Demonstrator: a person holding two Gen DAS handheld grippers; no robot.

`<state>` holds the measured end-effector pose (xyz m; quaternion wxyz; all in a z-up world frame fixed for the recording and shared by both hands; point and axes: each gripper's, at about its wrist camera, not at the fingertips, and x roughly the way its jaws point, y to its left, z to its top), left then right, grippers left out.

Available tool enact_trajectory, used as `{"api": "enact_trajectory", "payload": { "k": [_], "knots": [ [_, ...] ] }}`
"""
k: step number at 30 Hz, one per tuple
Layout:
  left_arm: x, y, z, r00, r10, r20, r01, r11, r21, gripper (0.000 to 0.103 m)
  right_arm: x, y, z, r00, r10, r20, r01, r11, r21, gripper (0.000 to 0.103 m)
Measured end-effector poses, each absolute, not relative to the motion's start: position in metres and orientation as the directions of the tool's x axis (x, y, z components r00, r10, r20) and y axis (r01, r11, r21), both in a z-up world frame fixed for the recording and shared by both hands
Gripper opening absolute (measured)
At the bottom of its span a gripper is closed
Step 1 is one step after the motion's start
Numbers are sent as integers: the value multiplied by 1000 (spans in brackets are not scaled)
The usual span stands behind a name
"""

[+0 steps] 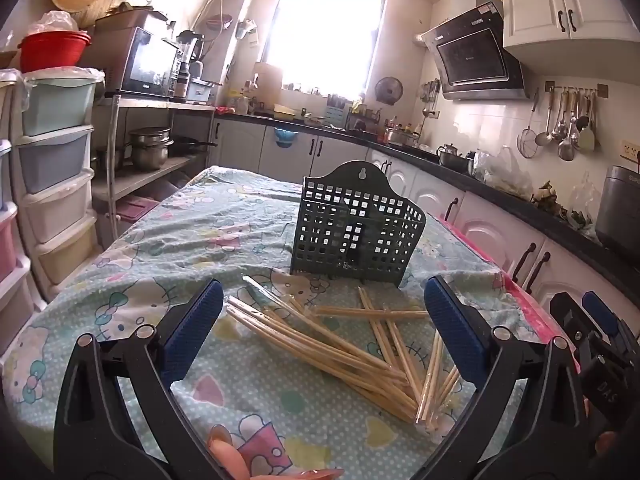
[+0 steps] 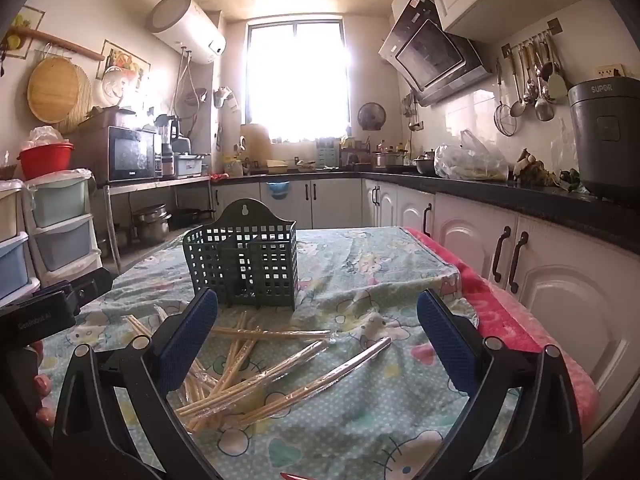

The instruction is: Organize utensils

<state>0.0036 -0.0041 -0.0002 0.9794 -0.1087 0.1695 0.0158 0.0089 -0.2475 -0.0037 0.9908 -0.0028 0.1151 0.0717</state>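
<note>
Blown-out backlight from window [image 1: 326, 28], hazy glare, dim foreground, heavy fisheye warp w/ dark corners.

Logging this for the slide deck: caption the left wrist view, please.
Open left claw above scattered wrapped chopsticks, green slotted holder upright behind them on the cartoon-print cloth.

One green mesh holder [image 1: 354, 226] at the far side, one loose pile of wrapped chopsticks [image 1: 340, 344] nearer, too tangled to count, and two grippers.
</note>
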Motion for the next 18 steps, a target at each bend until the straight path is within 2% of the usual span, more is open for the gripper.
{"api": "enact_trajectory", "payload": {
  "k": [18],
  "knots": [
    [3,-6,1,943,-11,-332,-62,977,-206,93,6,-247,-1,964,145,-224,-144,989,18,97]
  ]
}}
